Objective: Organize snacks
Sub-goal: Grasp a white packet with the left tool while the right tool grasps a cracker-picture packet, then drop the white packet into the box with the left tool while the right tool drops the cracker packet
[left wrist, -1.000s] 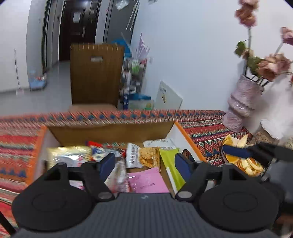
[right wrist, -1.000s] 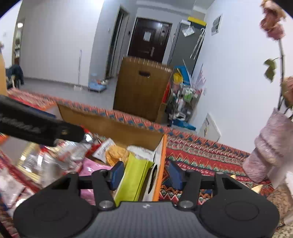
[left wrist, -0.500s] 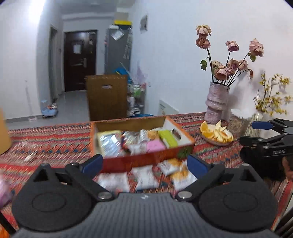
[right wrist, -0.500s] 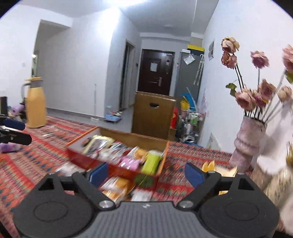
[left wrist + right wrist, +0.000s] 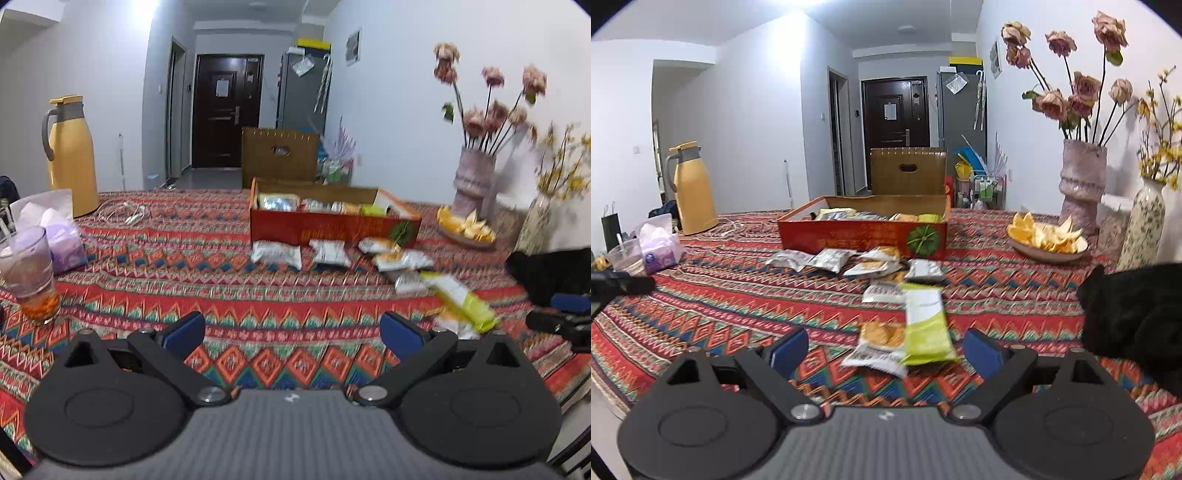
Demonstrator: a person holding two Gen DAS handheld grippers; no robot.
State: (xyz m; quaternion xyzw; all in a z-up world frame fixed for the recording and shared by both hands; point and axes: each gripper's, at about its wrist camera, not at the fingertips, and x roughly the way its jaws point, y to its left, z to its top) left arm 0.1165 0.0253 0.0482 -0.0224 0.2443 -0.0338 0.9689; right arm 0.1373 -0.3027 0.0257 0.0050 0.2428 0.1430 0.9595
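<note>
Both claws have pulled back from the snack box (image 5: pixel 862 236) toward the near worktop (image 5: pixel 184 258) edge. Left claw (image 5: pixel 291 328) is still opening, empty; right claw (image 5: pixel 884 350) is released, empty, the green packet (image 5: pixel 925 326) lying just beyond it among loose packets.

Both wrist cams low over near table edge, facing snack box (image 5: pixel 332 225) (image 5: pixel 862 236) and far door. Left cam left of box, well back; right cam more centred, packets just ahead. Shared: box, flask (image 5: pixel 70 155) (image 5: pixel 690 188), vase (image 5: pixel 474 181) (image 5: pixel 1080 184).
</note>
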